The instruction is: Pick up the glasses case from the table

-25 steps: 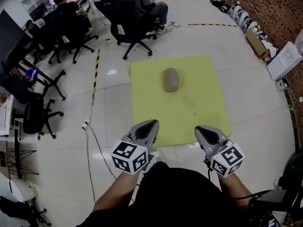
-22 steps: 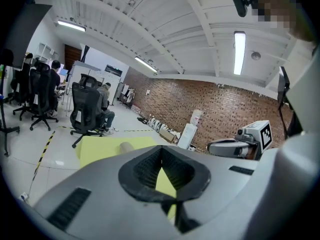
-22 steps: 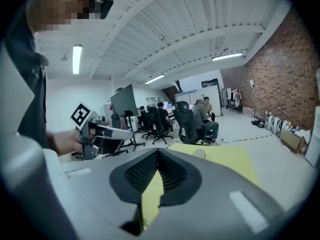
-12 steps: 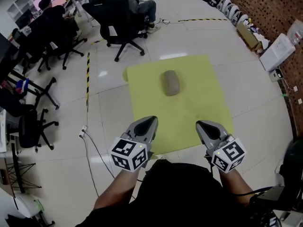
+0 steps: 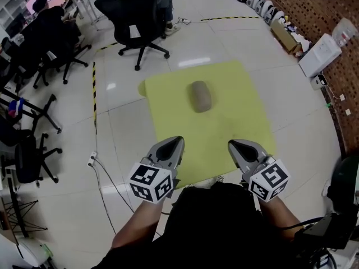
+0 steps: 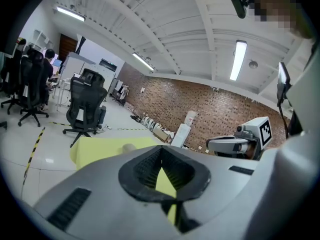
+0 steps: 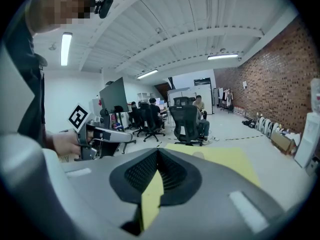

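Note:
The glasses case [image 5: 199,96], a grey-brown oval pouch, lies on the yellow-green table top [image 5: 235,122], toward its far middle. It also shows small in the left gripper view [image 6: 129,147] and the right gripper view [image 7: 198,155]. My left gripper [image 5: 177,140] hangs at the table's near edge, left of centre, with its jaws shut and nothing in them. My right gripper [image 5: 231,144] is level with it over the near right part of the table, also shut and empty. Both point toward the case and are well short of it.
Black office chairs [image 5: 134,15] and seated people stand beyond the table and along the left. A brick wall with boxes and a white unit [image 5: 320,55] runs on the right. A cable and plug strip [image 5: 92,158] lie on the tiled floor at left.
Both grippers have come a little forward toward the table's near edge, still shut. The case has not moved on the table.

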Action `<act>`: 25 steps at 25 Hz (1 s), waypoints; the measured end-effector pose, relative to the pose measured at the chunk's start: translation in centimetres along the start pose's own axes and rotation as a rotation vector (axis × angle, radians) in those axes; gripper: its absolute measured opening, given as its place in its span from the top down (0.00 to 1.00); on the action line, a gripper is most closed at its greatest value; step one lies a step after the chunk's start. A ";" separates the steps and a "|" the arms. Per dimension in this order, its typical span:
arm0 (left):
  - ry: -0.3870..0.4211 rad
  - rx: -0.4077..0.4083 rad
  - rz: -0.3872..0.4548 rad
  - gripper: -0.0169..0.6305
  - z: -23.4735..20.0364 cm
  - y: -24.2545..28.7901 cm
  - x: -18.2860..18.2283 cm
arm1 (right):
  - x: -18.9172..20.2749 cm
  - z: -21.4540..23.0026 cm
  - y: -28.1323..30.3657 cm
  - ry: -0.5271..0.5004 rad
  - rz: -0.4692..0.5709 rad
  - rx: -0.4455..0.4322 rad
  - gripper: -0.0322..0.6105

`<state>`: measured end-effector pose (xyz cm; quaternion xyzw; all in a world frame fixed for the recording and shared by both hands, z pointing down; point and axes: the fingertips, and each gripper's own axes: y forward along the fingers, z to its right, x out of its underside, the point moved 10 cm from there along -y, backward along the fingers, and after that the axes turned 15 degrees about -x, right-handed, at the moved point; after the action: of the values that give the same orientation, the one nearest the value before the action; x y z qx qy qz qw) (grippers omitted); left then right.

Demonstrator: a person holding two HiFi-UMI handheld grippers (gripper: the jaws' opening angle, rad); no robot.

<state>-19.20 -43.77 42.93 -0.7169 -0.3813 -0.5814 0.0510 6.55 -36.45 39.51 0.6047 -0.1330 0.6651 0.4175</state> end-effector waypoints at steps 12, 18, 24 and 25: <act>-0.002 -0.025 0.028 0.96 0.1 1.3 0.3 | -0.3 2.0 1.6 -0.009 -0.027 -0.072 0.95; -0.004 -0.066 0.024 0.96 0.1 3.5 -0.1 | -0.5 4.3 2.3 -0.007 -0.031 -0.115 0.95; 0.049 -0.144 0.019 0.94 0.6 8.1 -0.7 | 1.1 9.2 2.1 0.065 -0.033 -0.110 0.95; 0.053 -0.155 0.013 0.94 0.6 8.9 -0.7 | 1.4 10.0 2.2 0.076 -0.033 -0.109 0.95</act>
<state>-13.36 -50.12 45.42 -0.7056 -0.3288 -0.6277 0.0091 11.96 -44.08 43.84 0.5575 -0.1432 0.6723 0.4655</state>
